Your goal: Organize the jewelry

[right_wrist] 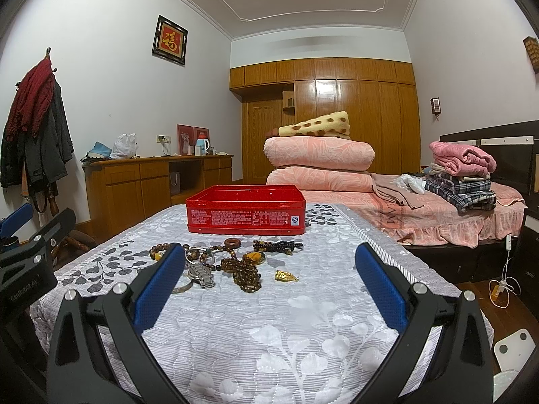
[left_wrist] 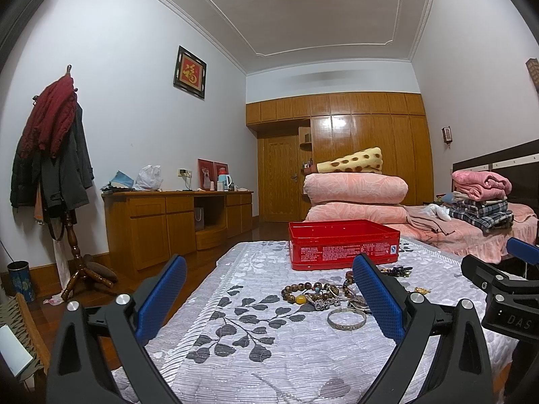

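Both our grippers hover low over the table, nothing held. Left gripper [left_wrist: 269, 289]: blue-padded fingers spread wide, empty gap between them. Right gripper [right_wrist: 269, 279]: same, fingers wide apart, gripping nothing. The right unit shows at the right edge of the left wrist view, the left unit at the left edge of the right wrist view, so we sit side by side.

Table is covered by a grey-white quilted cloth [right_wrist: 269, 336] with a leaf print. Red tin box [right_wrist: 246, 209] stands open at the far end of it, lid off; we can't see inside from this angle.

Jewelry pile lies on the cloth just in front of the box, not in it:
- silver bangle [left_wrist: 347, 318], nearest the left gripper, flat on the cloth
- brown bead bracelet [left_wrist: 298, 293] with an amber bead, touching the tangle beside it
- metal watch band [right_wrist: 201, 276], just beside our right gripper's left finger
- brown bead strand [right_wrist: 247, 274], heaped mid-pile
- brown ring-shaped piece [right_wrist: 232, 243], close to the box front
- dark bead string [right_wrist: 278, 246], right of that ring
- small gold piece [right_wrist: 285, 276], lying apart on the right side of the pile

Behind: a bed [right_wrist: 438, 215] with folded pink quilts.
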The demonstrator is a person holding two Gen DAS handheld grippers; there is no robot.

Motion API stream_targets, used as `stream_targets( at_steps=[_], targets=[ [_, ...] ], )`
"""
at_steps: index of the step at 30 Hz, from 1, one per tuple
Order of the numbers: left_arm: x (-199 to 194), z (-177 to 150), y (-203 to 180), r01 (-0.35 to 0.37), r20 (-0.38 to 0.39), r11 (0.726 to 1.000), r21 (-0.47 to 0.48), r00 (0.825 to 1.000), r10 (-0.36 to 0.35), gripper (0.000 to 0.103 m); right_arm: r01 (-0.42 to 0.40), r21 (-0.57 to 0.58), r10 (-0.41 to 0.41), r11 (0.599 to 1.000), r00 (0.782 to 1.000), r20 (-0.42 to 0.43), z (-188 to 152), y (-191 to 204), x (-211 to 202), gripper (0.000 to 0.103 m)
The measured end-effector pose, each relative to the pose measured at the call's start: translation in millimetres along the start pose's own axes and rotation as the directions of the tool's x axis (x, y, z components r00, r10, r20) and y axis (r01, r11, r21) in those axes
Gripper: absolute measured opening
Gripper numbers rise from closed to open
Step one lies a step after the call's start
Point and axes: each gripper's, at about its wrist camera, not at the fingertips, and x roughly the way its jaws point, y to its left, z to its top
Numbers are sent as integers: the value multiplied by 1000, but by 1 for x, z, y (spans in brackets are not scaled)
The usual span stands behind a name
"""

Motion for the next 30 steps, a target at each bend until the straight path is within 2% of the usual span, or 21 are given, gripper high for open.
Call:
stream_targets(
  at_steps=[24,30],
  targets=[
    [-1,0,5,2,-3,1000,-3,1000,-2,97,1,0,-1,1000,1000,-7,-1,-1,2,98],
    [10,-7,12,4,-42,1000,-5,999,-4,97,3,7,-3,1000,999,-53,-8,-2,13,98]
  ],
)
